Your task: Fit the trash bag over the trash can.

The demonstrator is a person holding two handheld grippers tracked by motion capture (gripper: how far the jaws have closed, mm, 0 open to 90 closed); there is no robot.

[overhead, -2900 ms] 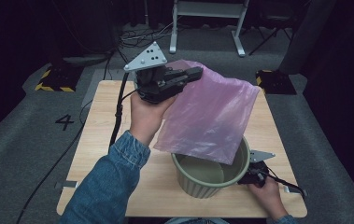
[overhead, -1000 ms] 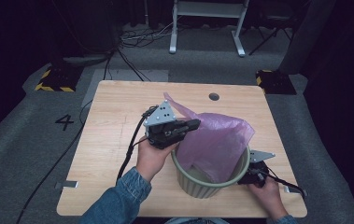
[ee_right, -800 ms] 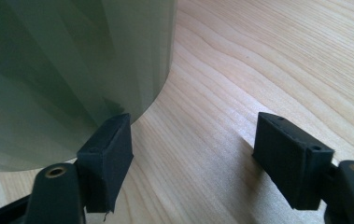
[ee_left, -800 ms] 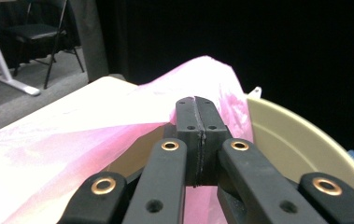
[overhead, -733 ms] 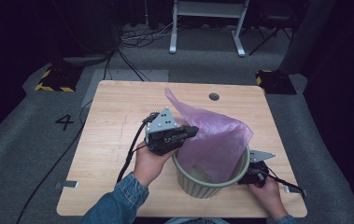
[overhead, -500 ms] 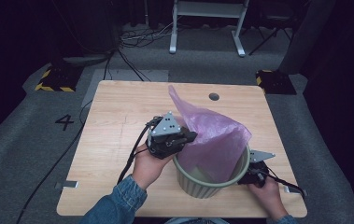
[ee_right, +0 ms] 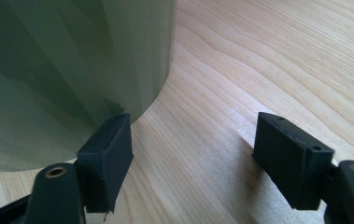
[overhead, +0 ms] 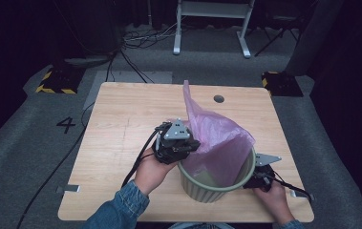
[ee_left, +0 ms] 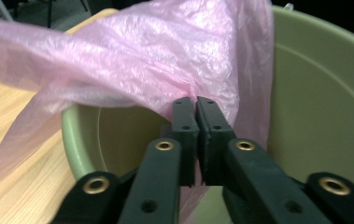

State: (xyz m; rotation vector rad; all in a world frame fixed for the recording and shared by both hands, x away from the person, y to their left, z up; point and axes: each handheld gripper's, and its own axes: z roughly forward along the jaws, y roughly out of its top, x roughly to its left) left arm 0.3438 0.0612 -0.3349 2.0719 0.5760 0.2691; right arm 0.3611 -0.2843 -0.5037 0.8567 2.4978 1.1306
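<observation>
Two grippers are working at the table; the left gripper (overhead: 181, 145) is sitting at the near-left rim of the bin, its jaws pinched tight on a fold of the pink bag, as the left gripper view is showing; the right gripper (ee_right: 193, 158) is lying low on the tabletop at the bin's right side, its jaws standing wide and holding nothing, one black pad (ee_right: 107, 156) just beside the bin's outer wall, though I cannot tell whether it is touching.

One table (overhead: 121, 124) is carrying everything; it is pale wood, flat and rectangular, with a visible grain and one small round hole near its far edge.

One bag (overhead: 217, 138) is hanging partly inside the bin and partly rising above it; it is thin, crinkled, see-through pink plastic, with one corner standing up in a point toward the far edge and a loose flap spilling over the left rim.

One bin (overhead: 202, 188) is standing upright near the front right of the table; it is round, dull olive-green plastic, with a smooth thick rim and faint upright facets down its outer wall in the right gripper view.

Two hands are holding the grippers; the left hand (overhead: 150, 171) is coming out of a blue denim sleeve (overhead: 116, 210); the right hand (overhead: 274, 198) is resting near the table's front right corner.
</observation>
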